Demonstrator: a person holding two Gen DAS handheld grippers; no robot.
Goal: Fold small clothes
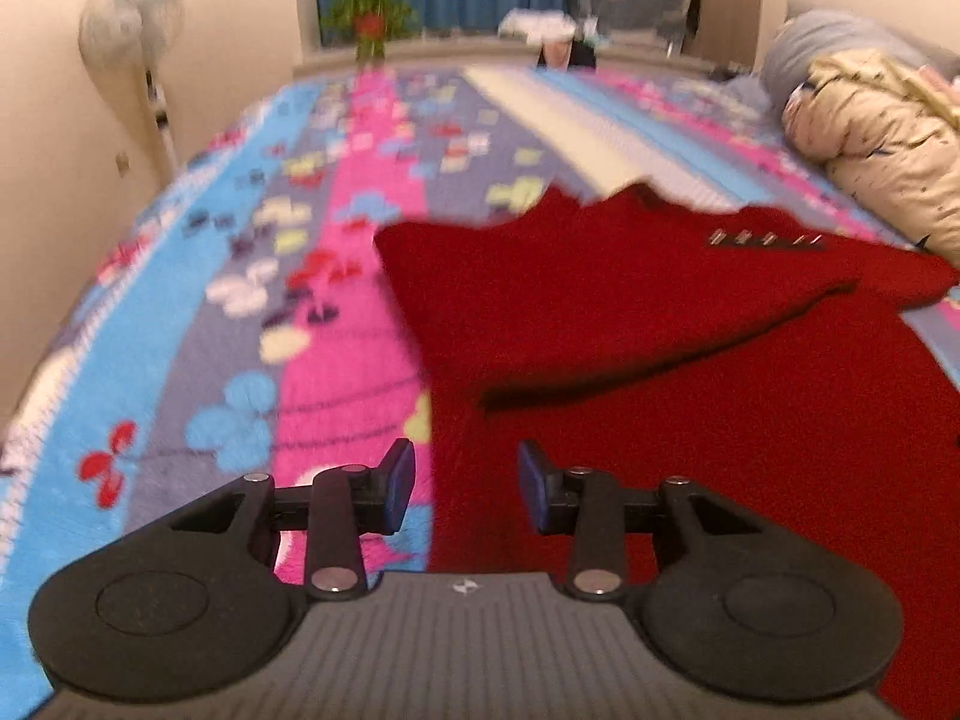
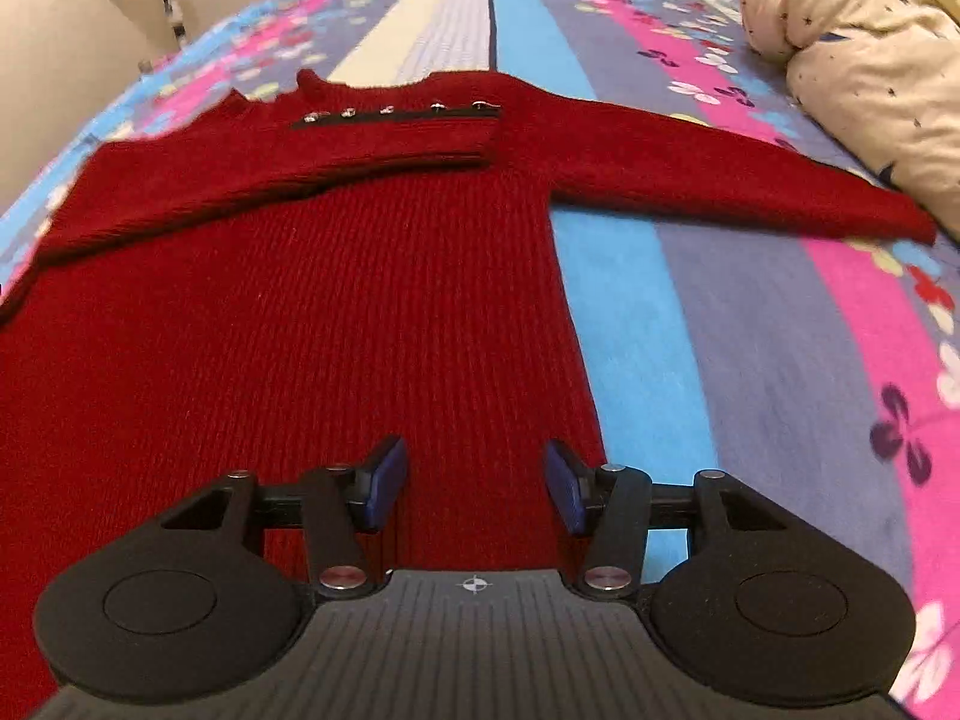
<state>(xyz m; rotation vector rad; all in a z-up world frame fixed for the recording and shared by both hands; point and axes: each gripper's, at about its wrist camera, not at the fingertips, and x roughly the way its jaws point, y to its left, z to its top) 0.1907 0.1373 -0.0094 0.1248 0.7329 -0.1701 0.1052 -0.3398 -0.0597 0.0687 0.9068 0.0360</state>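
Note:
A dark red knit sweater [image 2: 336, 312] lies flat on the bed; it also shows in the left wrist view [image 1: 690, 390]. Its left sleeve [image 2: 288, 168] is folded across the chest, the cuff with several silver buttons [image 2: 396, 111]. Its right sleeve [image 2: 732, 186] stretches out to the right. My left gripper [image 1: 467, 483] is open and empty above the sweater's lower left edge. My right gripper [image 2: 476, 483] is open and empty above the sweater's lower right hem.
A colourful striped floral blanket [image 1: 252, 276] covers the bed, also in the right wrist view [image 2: 780, 360]. A beige star-print quilt [image 2: 864, 72] is bundled at the right. A standing fan [image 1: 135, 24] and a plant [image 1: 369, 21] stand beyond the bed.

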